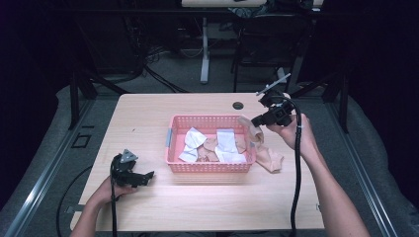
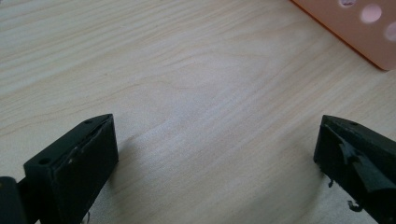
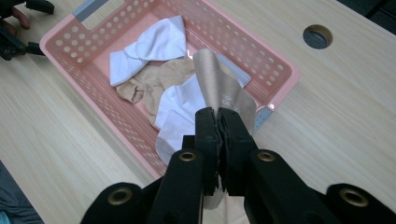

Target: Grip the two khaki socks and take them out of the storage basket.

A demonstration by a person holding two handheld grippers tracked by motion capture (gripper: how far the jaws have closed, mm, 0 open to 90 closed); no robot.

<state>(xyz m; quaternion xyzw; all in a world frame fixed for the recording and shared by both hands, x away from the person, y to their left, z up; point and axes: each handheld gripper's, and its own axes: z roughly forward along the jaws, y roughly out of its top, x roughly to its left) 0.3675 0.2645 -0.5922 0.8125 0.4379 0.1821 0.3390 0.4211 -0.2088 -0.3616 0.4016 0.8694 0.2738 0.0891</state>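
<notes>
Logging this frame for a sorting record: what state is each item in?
Left hand-held gripper: open, empty.
Right hand-held gripper: shut on beige sock.
Beige sock: lifted, draped over basket rim.
Pink basket: upright, holding white and beige socks.

Basket mid-table, socks inside, one sock draped over its right rim

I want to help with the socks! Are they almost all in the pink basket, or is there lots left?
It looks nearly done, though I can't be sure which way they're going. Several white and tan socks already lie in the pink basket. The right gripper is shut on a tan sock above the basket's corner. One more tan sock lies on the table beside the basket. The left gripper is open and holds nothing.
</notes>
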